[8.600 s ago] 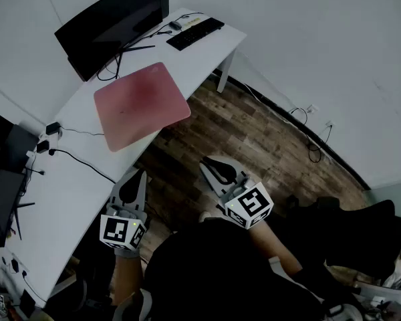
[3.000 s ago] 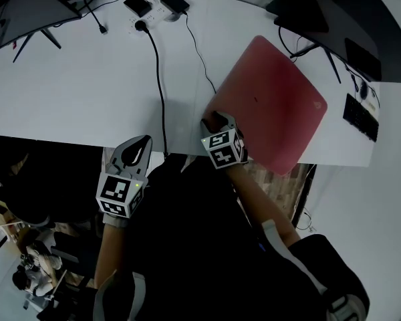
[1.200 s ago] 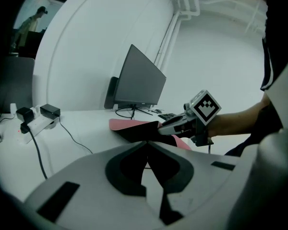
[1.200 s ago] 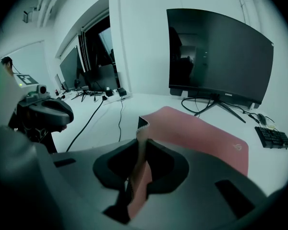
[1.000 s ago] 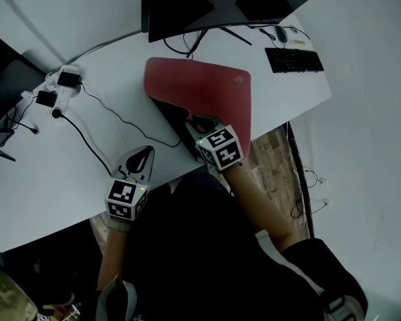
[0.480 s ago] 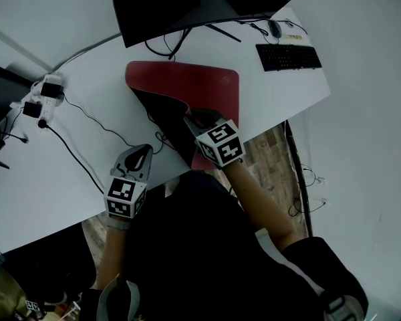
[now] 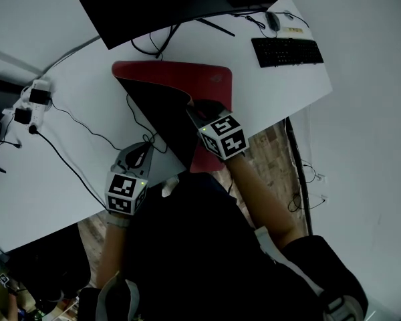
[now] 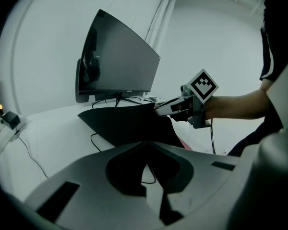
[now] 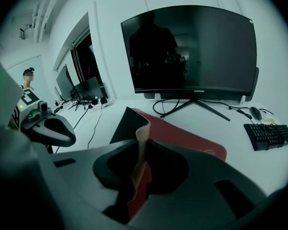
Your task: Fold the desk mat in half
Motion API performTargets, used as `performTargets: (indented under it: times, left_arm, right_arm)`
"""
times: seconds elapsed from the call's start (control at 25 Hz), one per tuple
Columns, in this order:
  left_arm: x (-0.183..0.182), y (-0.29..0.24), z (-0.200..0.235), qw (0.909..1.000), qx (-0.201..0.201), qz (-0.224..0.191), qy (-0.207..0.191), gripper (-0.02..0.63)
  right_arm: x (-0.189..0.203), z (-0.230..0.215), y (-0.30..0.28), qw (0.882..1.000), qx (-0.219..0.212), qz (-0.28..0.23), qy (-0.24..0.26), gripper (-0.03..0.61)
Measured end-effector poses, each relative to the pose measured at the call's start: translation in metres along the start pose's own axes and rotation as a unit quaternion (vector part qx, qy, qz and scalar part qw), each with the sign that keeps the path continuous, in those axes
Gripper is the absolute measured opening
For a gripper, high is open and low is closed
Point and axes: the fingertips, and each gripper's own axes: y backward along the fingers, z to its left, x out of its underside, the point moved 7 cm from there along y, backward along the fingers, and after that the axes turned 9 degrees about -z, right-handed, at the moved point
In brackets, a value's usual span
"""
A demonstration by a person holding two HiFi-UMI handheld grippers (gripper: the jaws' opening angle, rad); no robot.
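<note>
As right gripper [image 9: 137,146] clenches desk mat [image 7: 187,79] edge, left gripper [image 8: 145,145] closed, white desk [image 7: 67,146] beneath

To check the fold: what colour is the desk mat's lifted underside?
Black; the desk mat top is red. Clearest in head view.

The white desk [image 7: 73,79] carries a monitor [image 7: 160,2], keyboard [image 7: 286,51], mouse [image 7: 272,21], power strip [image 7: 35,94] and red desk mat [image 7: 200,84].
</note>
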Motion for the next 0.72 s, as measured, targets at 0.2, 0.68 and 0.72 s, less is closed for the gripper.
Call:
performTargets:
  times: [0.2, 0.68, 0.72]
  left_arm:
    - [0.000, -0.024, -0.009, 0.9998, 0.012, 0.015, -0.005, 0.008]
    - [0.000, -0.080, -0.023, 0.9982, 0.041, 0.040, -0.018, 0.008]
    - [-0.001, -0.085, -0.025, 0.9980, 0.043, 0.042, -0.018, 0.008]
  right_arm:
    - [-0.001, -0.027, 0.004, 1.000, 0.003, -0.001, -0.004, 0.067]
    - [0.006, -0.081, 0.011, 1.000, 0.008, 0.004, -0.011, 0.067]
    - [0.007, -0.085, 0.012, 1.000, 0.007, 0.005, -0.012, 0.067]
